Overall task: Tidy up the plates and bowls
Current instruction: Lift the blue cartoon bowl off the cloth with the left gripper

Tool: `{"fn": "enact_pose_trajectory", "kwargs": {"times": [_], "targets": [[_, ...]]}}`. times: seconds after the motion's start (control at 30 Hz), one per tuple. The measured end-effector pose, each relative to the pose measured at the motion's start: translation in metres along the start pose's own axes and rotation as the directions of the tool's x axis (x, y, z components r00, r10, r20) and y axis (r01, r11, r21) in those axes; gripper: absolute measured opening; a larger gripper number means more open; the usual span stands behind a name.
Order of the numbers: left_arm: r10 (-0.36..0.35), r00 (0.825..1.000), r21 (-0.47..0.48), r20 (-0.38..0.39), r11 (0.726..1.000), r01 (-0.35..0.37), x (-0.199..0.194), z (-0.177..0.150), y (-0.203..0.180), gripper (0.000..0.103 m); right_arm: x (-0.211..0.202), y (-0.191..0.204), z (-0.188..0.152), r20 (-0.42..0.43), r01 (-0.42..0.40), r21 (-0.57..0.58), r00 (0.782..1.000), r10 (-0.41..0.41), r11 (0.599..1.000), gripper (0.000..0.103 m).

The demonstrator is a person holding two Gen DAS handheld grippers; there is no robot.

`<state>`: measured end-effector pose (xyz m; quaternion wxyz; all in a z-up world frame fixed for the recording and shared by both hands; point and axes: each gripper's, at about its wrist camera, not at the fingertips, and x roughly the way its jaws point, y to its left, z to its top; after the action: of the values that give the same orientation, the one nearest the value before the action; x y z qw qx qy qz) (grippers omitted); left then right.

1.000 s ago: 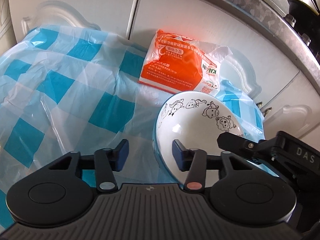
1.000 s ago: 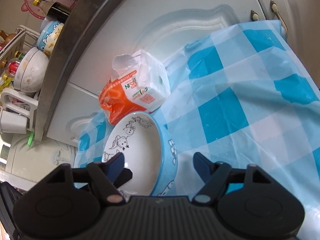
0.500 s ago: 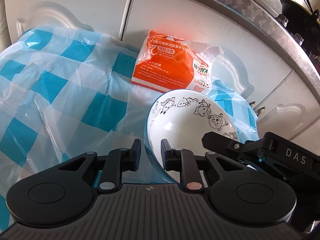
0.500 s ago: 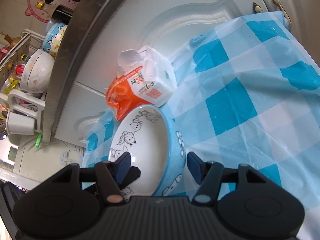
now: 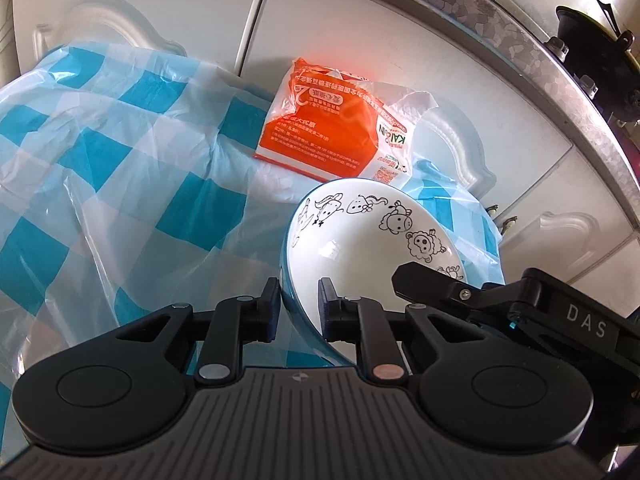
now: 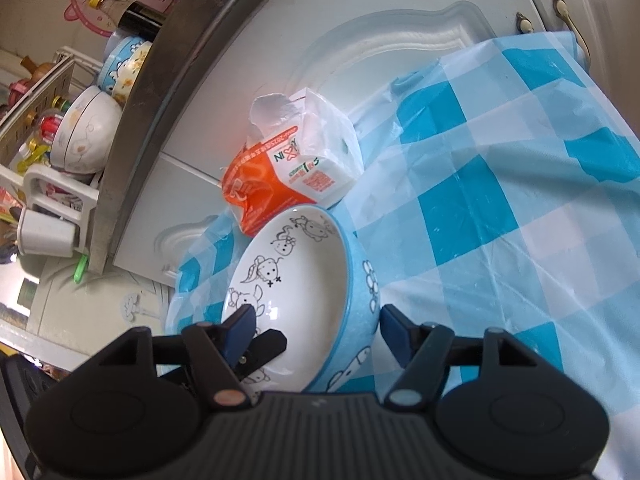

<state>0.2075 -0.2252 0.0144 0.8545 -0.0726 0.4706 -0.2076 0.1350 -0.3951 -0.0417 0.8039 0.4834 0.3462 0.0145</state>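
Both grippers at one cartoon bowl on the checked cloth

The bowl (image 5: 372, 248), white inside with black cartoon animals and blue outside, sits tilted near the cloth's (image 5: 120, 168) edge, just in front of an orange packet (image 5: 332, 136). The left gripper (image 5: 298, 304) has just been closing and now pinches the bowl's near rim. The right gripper (image 6: 316, 330) has just been opening; its jaws straddle the opposite rim without pressing. To the left gripper's left the cloth lies bare; white cabinet doors (image 5: 360, 40) rise behind.

black grippers, blue-padded fingers (image 5: 273, 300), white "das" lettering
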Motion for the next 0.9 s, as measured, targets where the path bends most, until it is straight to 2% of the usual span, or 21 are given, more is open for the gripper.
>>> {"fn": "enact_pose_trajectory", "kwargs": {"times": [0.5, 0.9], "targets": [[-0.002, 0.999, 0.016, 0.039, 1.0, 0.001, -0.024, -0.016, -0.001, 0.018, -0.018, 0.016, -0.012, 0.01, 0.011, -0.091, 1.0, -0.01, 0.996, 0.07], [-0.014, 0.998, 0.008, 0.058, 1.0, 0.014, -0.051, -0.023, -0.004, 0.018, -0.038, 0.025, -0.019, 0.021, -0.022, -0.115, 0.999, 0.025, 0.993, 0.07]]}}
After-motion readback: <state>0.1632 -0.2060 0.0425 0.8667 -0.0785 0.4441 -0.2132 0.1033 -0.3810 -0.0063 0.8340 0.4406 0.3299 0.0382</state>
